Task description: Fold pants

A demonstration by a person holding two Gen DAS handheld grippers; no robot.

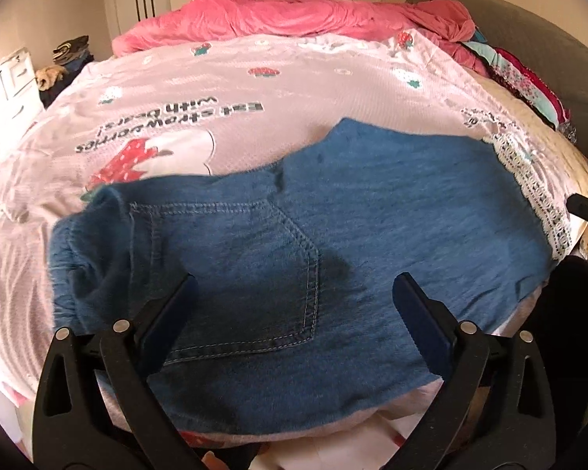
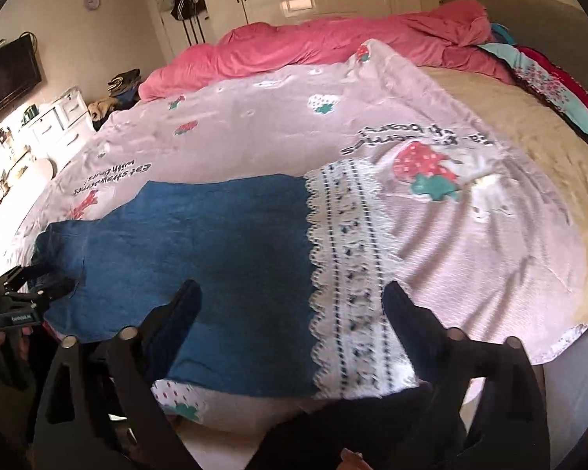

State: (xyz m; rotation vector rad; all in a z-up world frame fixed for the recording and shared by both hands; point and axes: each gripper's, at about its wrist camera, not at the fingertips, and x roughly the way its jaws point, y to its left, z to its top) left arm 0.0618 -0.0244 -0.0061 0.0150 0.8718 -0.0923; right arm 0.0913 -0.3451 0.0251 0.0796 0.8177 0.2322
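Blue denim pants (image 1: 352, 203) lie flat on a pink strawberry blanket (image 1: 254, 90), folded over, with a stitched back pocket (image 1: 235, 266) up. Their white lace cuff (image 1: 537, 196) lies at the right end. My left gripper (image 1: 296, 282) hovers open over the pocket end, with nothing pinched. In the right wrist view the pants (image 2: 215, 235) and lace cuff (image 2: 349, 254) lie below my right gripper (image 2: 292, 288). It stands wide open across the seam between denim and lace, its pads pressing on nothing. The left gripper (image 2: 27, 297) shows at the left edge.
A rumpled pink duvet (image 1: 294, 15) lies along the bed's far side. Colourful folded clothes (image 1: 529, 78) are piled at the right by the grey headboard (image 1: 548, 31). White drawers (image 2: 58, 117) stand left of the bed. The bed's near edge runs just under the grippers.
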